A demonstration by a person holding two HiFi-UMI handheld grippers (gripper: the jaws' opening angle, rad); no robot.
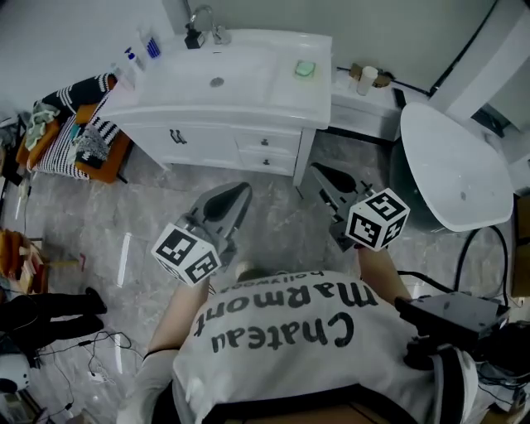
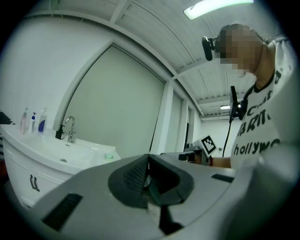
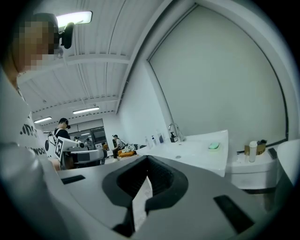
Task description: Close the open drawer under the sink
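Nearest, at chest height: two hand-held grippers, one per hand. The left hand-held gripper (image 1: 235,195) has its jaws pressed together with nothing between them, as its own view confirms (image 2: 149,157). The right hand-held gripper (image 1: 315,169) also reads as closed and empty; in its own view (image 3: 146,160) the tips meet and only a thin sliver of light shows behind them. Both point roughly level toward the cabinet, well clear of it.

Beyond and below them, across bare floor (image 1: 166,207), stands one white cabinet (image 1: 207,132). Its right section carries two drawers, stacked: the upper drawer (image 1: 267,142) and the lower drawer (image 1: 265,163). Each front runs long side to side, so the closing travel would be straight away from the person. In the head view the drawers sit between the two grippers, with the right gripper's tip the nearer.

Finding: both fronts appear flush with the cabinet face and neither visibly stands proud. Judgement: the drawer looks shut already, though from this steep angle a slight gap cannot be ruled out.

Above: one sink (image 1: 217,70), one tap (image 1: 201,18), three bottles (image 2: 33,122) at its back left corner, and one green soap (image 1: 305,69) on the worktop (image 1: 319,50).
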